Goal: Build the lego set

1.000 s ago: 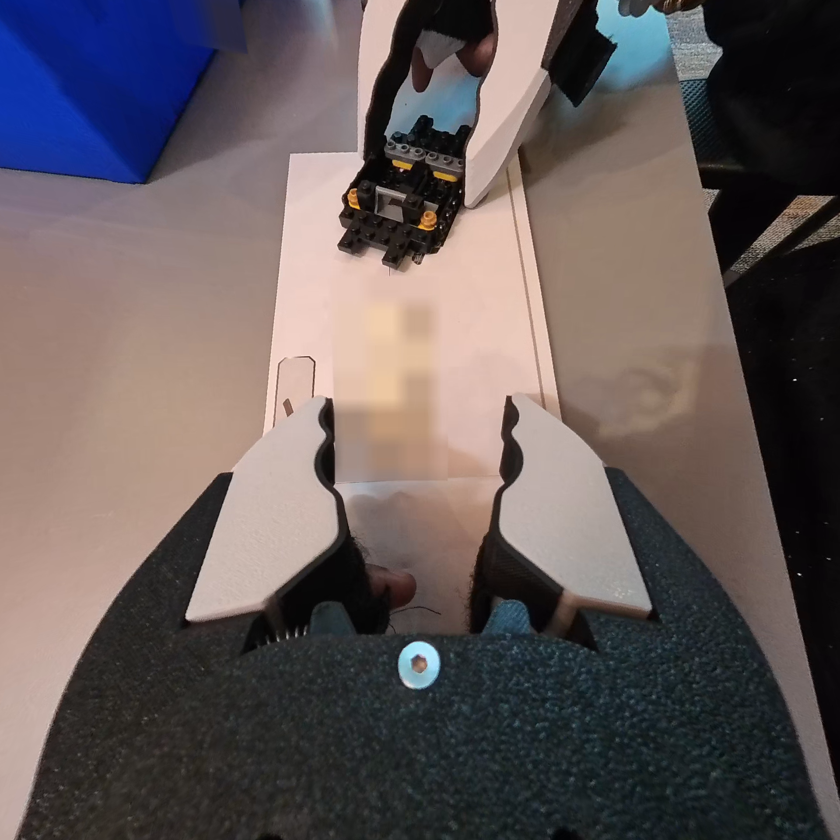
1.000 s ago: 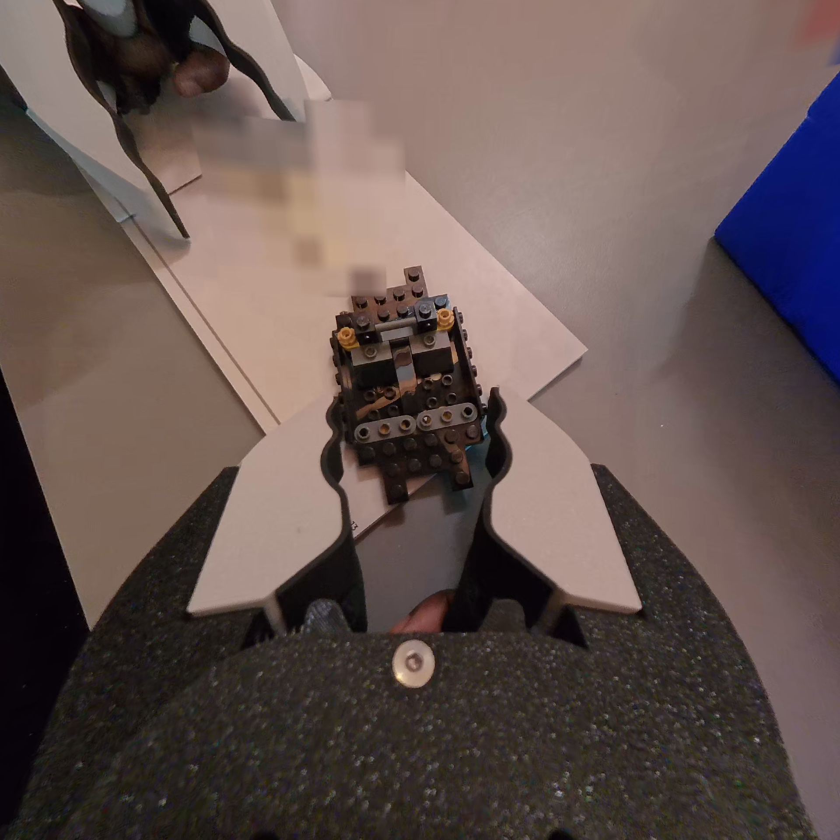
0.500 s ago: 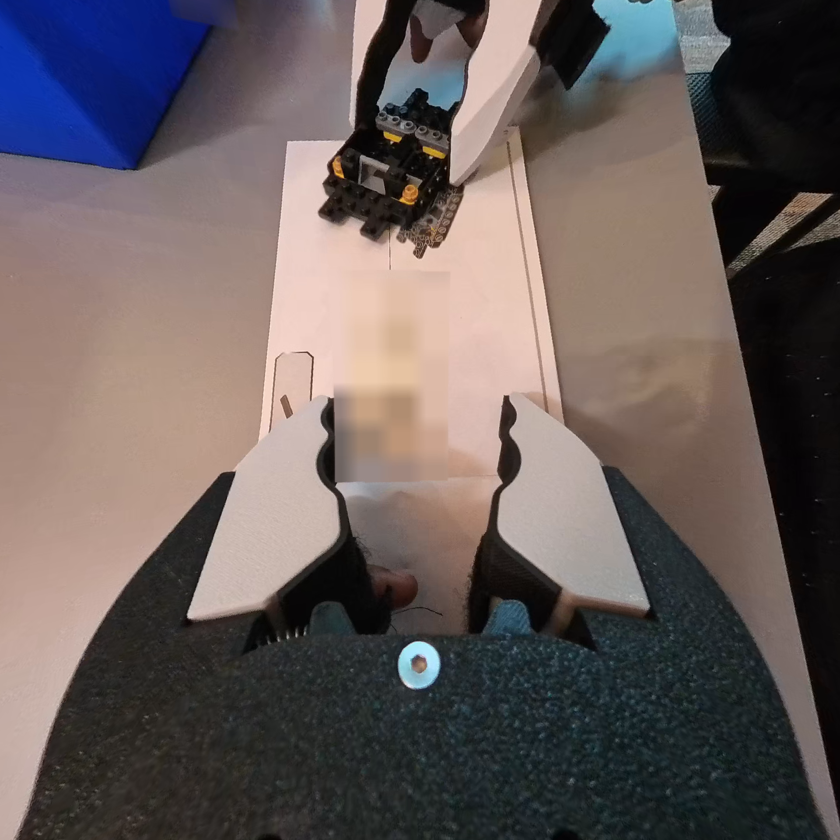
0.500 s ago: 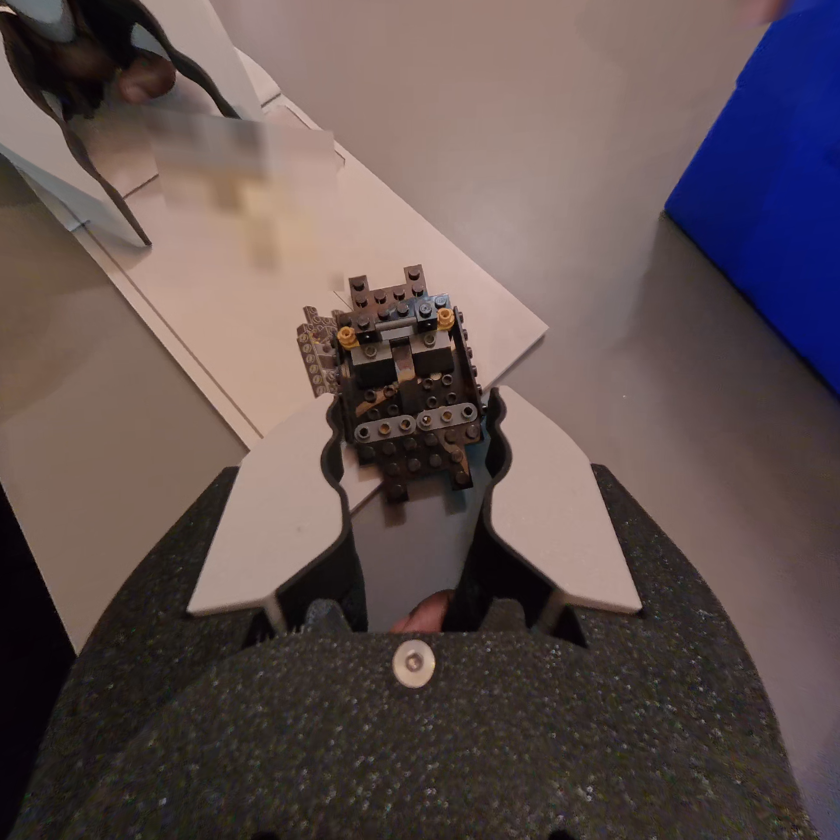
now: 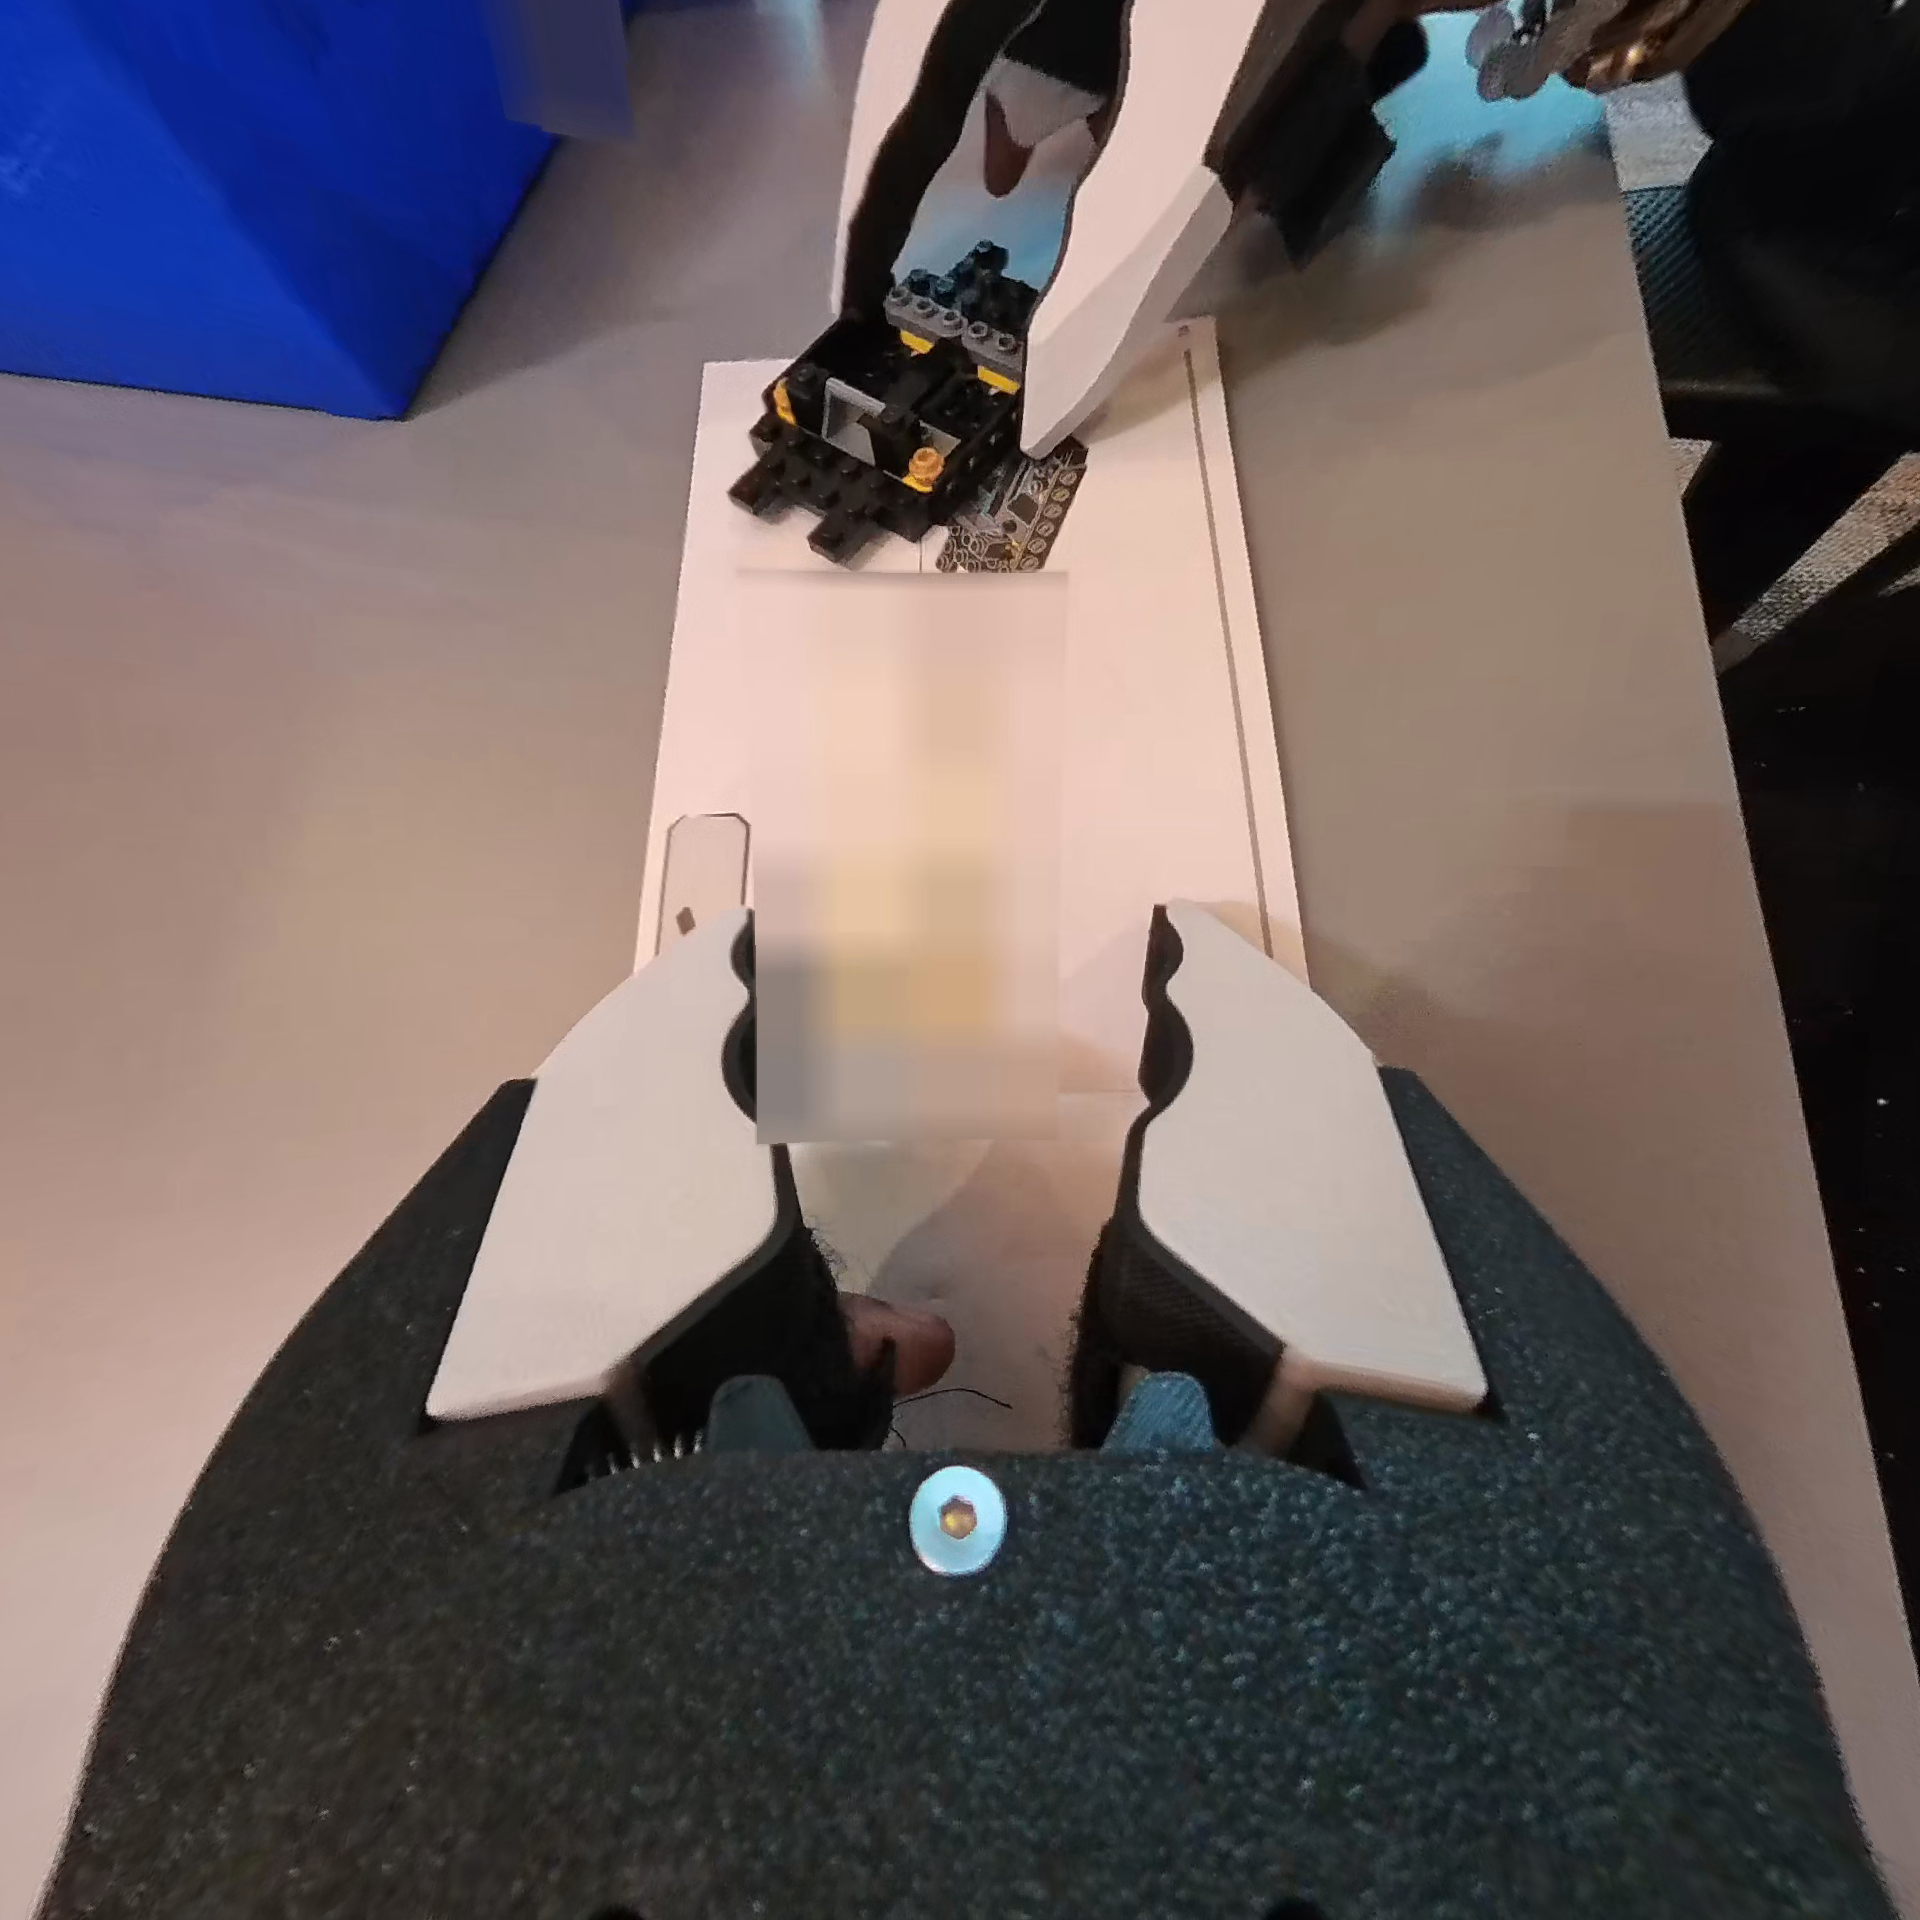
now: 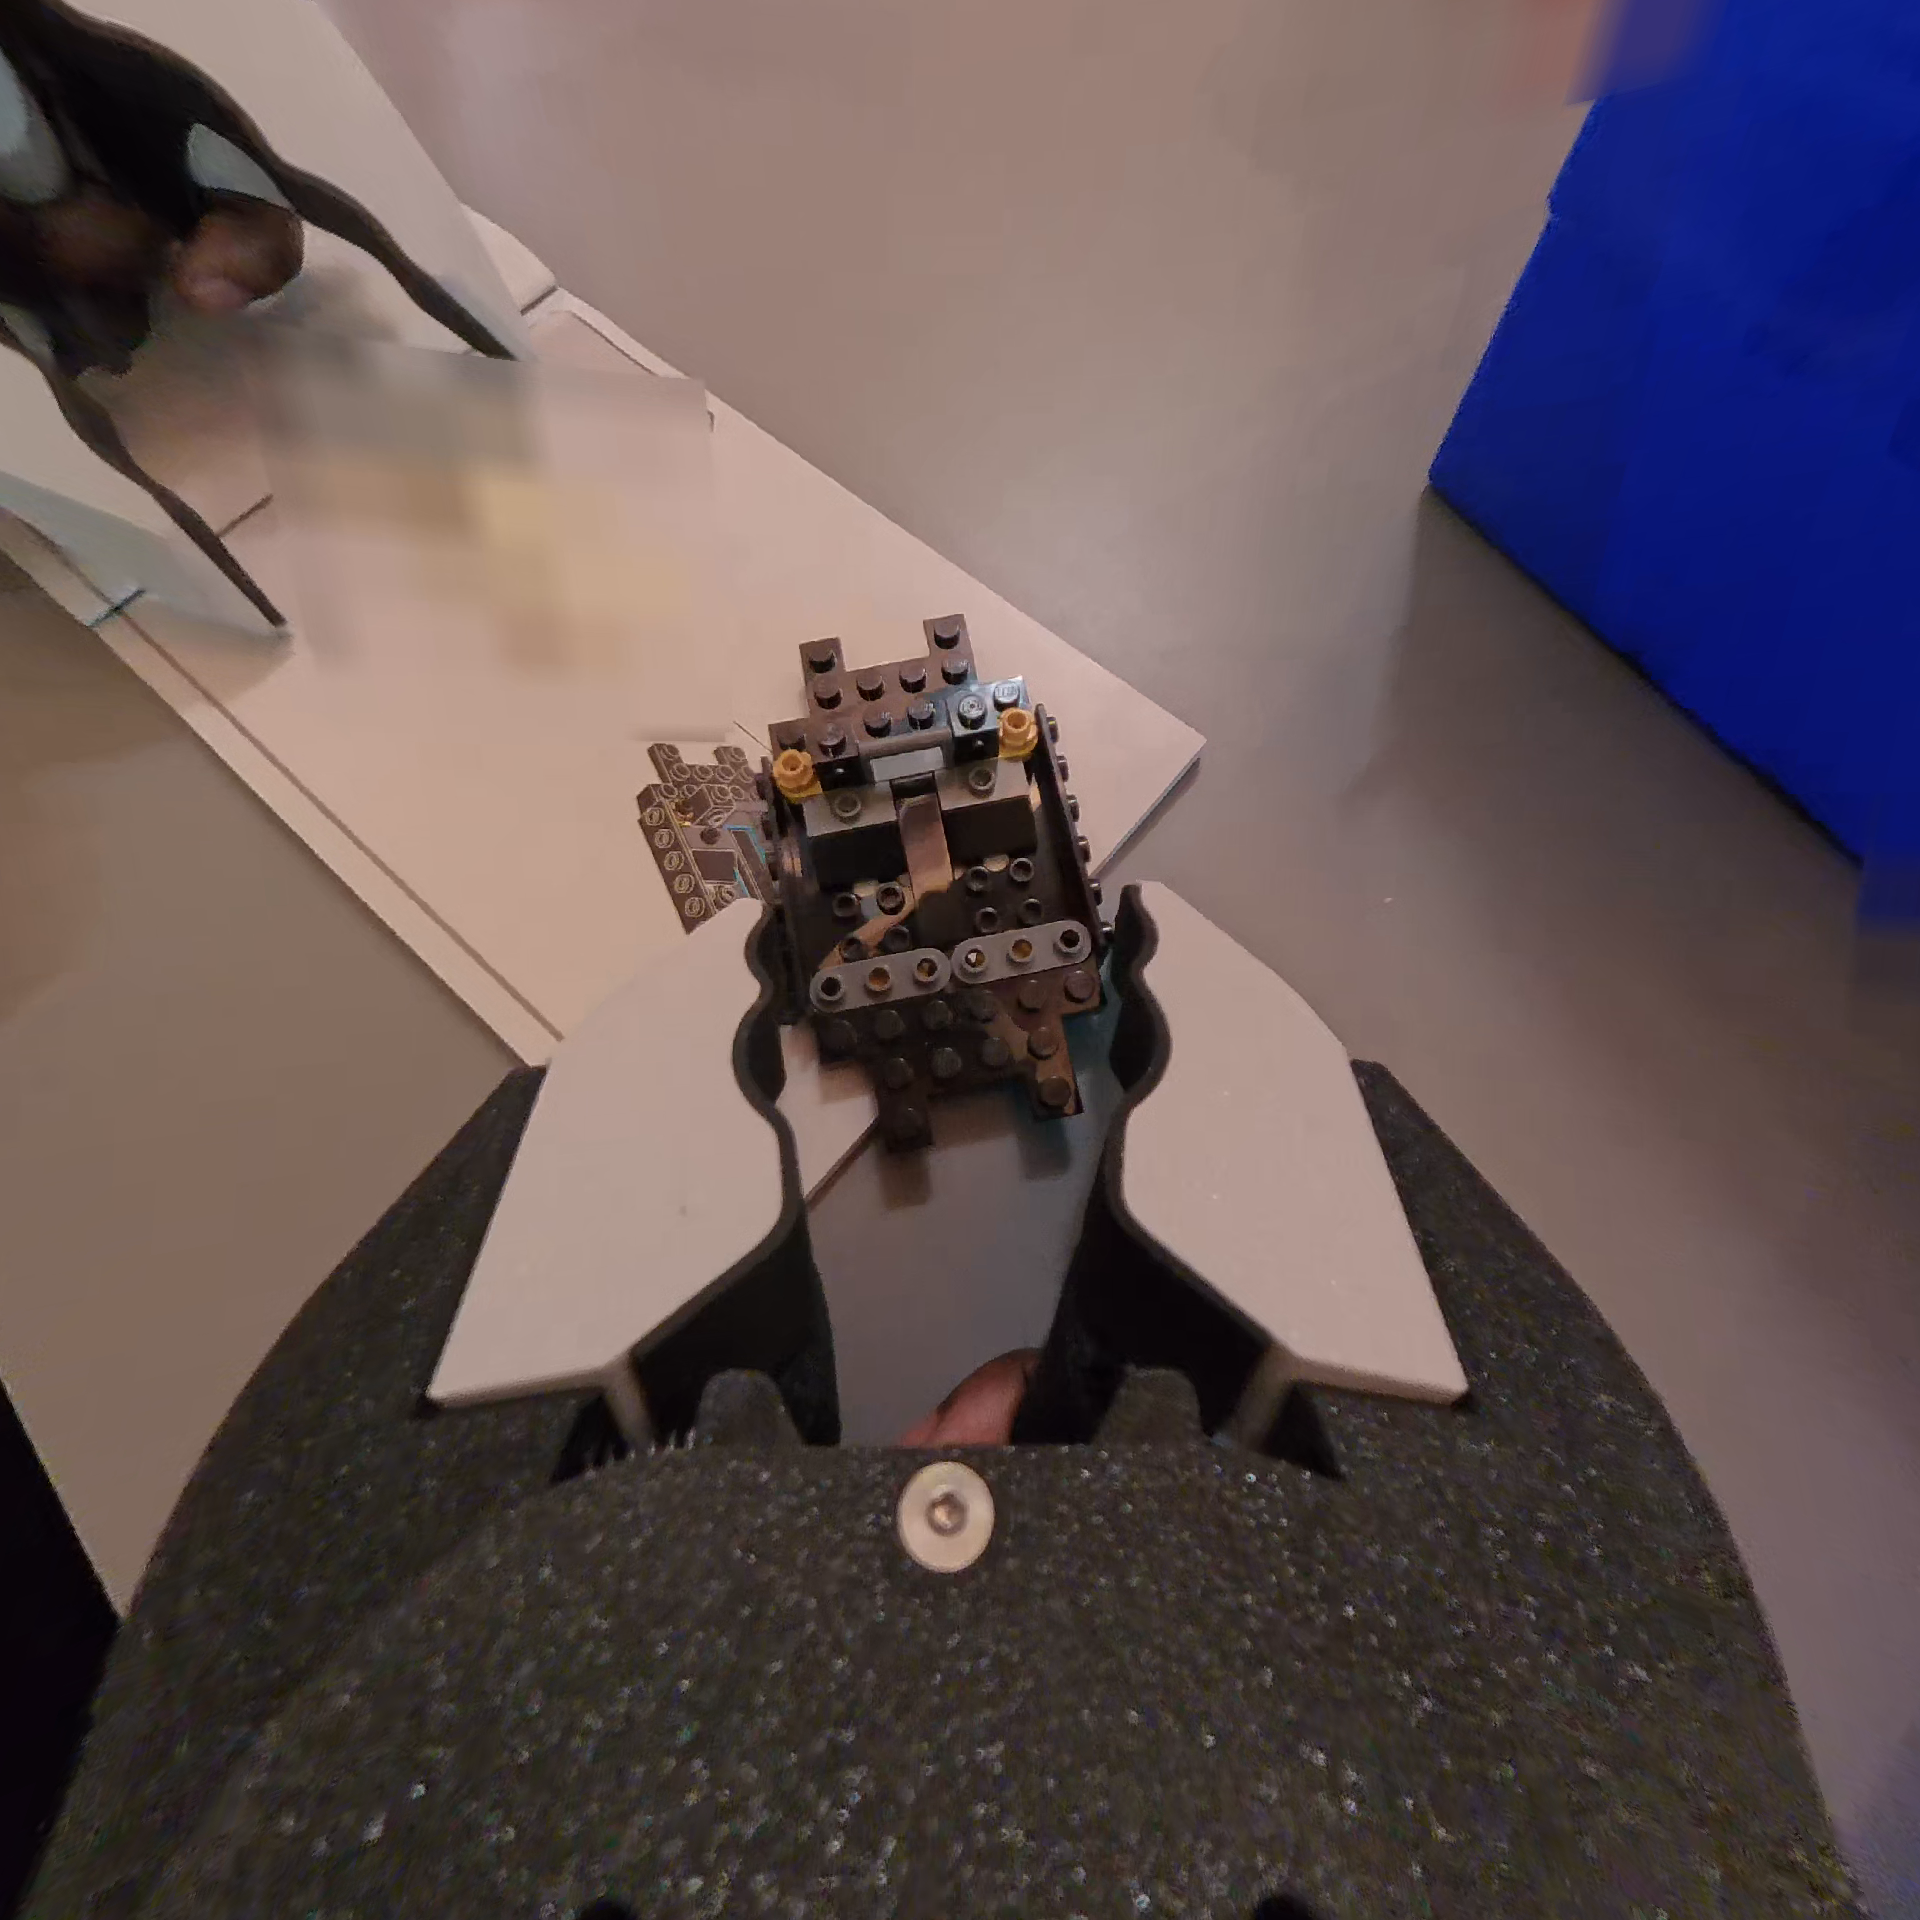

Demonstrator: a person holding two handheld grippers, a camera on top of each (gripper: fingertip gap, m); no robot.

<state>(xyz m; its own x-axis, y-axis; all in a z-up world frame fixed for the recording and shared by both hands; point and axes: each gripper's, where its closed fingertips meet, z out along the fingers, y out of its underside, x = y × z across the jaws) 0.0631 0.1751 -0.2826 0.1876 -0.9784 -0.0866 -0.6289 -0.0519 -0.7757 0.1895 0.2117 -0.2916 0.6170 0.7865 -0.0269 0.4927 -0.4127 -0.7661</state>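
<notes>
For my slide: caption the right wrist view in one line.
Right hand-held gripper clasps a black lego build above a white sheet.

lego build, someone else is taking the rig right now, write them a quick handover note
Right gripper: shut on the black lego model, holding it by its sides at the far end of the white booklet.
Left gripper: open and empty, over the near end of the booklet.
A printed picture of bricks on the page shows beside the model; no loose bricks are in view. A blue box stands on the grey table.
Done: base, side walls, grey strips and yellow studs are on.
Left: the model looks unfinished; which piece comes next cannot be told from here.
</notes>
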